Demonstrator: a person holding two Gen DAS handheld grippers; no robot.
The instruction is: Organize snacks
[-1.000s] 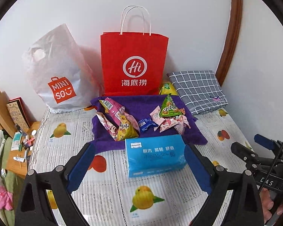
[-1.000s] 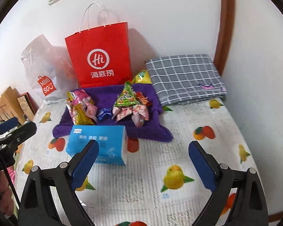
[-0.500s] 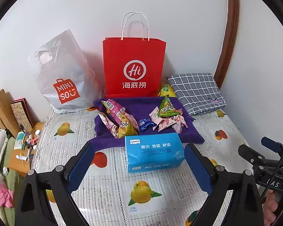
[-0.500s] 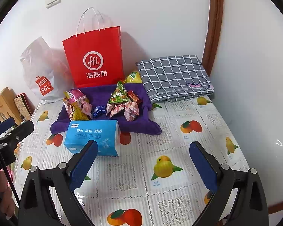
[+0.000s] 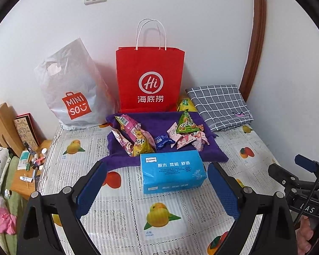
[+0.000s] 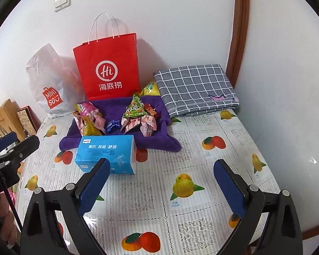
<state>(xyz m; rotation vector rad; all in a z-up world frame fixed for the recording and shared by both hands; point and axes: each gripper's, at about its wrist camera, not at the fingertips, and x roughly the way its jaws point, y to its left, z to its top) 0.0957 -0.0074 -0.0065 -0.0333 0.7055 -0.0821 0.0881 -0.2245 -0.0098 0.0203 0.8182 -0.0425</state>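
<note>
Both grippers are retreating with jaws apart and empty, leaving the tissue pack (image 5: 172,171) ahead of the left gripper (image 5: 157,189) and ahead-left of the right gripper (image 6: 162,188).

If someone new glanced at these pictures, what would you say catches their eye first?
Probably the bright red paper bag standing upright against the wall, with the white plastic shopping bag beside it. In front of them, a jumble of colourful snack packets lies on a purple towel, and a blue tissue pack sits at the towel's near edge. Both hand-held grippers, left and right, are open and empty.
</note>
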